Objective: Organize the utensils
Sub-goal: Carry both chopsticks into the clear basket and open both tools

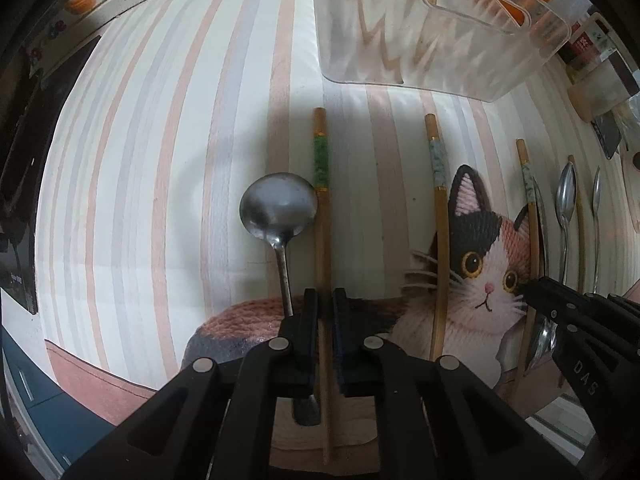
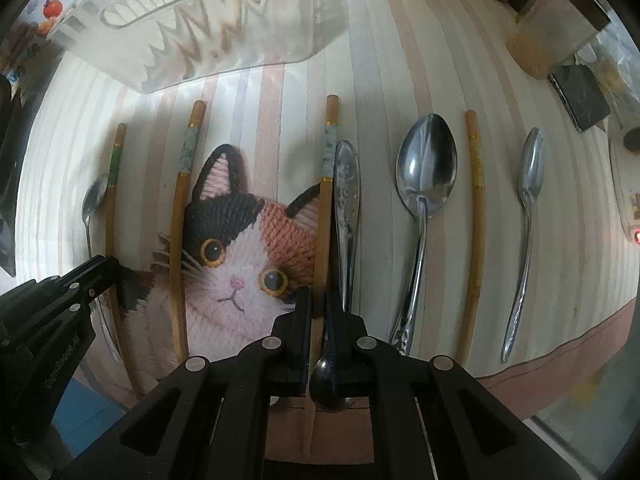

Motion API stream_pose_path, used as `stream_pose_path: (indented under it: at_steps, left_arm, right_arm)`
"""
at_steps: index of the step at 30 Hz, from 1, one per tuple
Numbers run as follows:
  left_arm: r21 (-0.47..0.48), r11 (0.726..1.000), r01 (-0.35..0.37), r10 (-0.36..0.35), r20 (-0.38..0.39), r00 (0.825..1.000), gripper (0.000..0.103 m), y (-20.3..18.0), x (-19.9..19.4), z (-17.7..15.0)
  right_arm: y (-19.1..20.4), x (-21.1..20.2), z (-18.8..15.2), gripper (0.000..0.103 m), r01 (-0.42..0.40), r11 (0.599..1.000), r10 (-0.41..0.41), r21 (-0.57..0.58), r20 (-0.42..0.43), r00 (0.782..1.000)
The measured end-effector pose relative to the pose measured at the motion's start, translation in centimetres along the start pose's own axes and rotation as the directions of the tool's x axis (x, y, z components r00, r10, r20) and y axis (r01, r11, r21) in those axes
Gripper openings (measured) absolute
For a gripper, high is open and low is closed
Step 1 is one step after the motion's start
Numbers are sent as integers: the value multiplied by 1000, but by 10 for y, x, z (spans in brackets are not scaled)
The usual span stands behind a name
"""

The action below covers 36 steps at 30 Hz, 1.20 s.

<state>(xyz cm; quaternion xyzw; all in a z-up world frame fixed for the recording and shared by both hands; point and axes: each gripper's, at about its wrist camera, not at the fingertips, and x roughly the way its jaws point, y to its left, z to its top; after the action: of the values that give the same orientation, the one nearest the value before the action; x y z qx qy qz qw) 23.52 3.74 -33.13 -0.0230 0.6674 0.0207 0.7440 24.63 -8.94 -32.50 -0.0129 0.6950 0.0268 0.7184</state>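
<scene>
The wooden chopstick with a green band lies on the striped worktop, clenched between the left gripper fingers, a round steel spoon just beside. The right gripper grasps a pale-banded wooden chopstick beside an upturned spoon handle.

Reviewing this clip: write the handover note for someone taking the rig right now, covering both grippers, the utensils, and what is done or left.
Left gripper: shut on the green-banded chopstick, which lies beside the round spoon.
Right gripper: shut on the third chopstick, next to a patterned spoon handle.
Both chopsticks look to be on the cat mat, not lifted.
Clear bin sits at the far side and appears empty.
Two more chopsticks and two spoons remain laid out.
Done: nothing sorted. Left: everything.
</scene>
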Motion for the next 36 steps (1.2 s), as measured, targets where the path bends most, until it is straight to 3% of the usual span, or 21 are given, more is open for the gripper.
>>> stream_pose_path:
  at_steps: [9, 16, 22, 24, 27, 30, 36]
  left_arm:
    - [-27, 1000, 4, -1, 109, 994, 5, 6, -54, -14]
    - [-99, 994, 47, -26, 207, 978, 5, 35, -116, -10]
    - [-102, 983, 154, -111, 342, 933, 5, 40, -190, 35]
    - [-87, 975, 207, -160, 376, 913, 5, 34, -210, 58]
    - [-63, 966, 250, -207, 391, 897, 5, 20, -225, 102]
    - [-59, 963, 263, -224, 367, 903, 5, 10, -223, 150]
    - [-75, 972, 225, -200, 250, 947, 5, -1, -174, 223]
  right_arm:
    - [-9, -43, -5, 7, -111, 994, 110, 13, 55, 992]
    - [-27, -99, 0, 7, -215, 976, 209, 29, 131, 969]
    - [-54, -160, 38, 7, -330, 943, 312, 41, 234, 921]
    - [-59, -177, 59, 7, -362, 931, 339, 35, 276, 899]
    - [-62, -190, 99, 7, -378, 925, 350, 30, 317, 882]
    - [-61, -190, 140, 7, -364, 931, 332, 34, 336, 881]
    - [-42, -165, 212, 7, -292, 955, 263, 50, 311, 913]
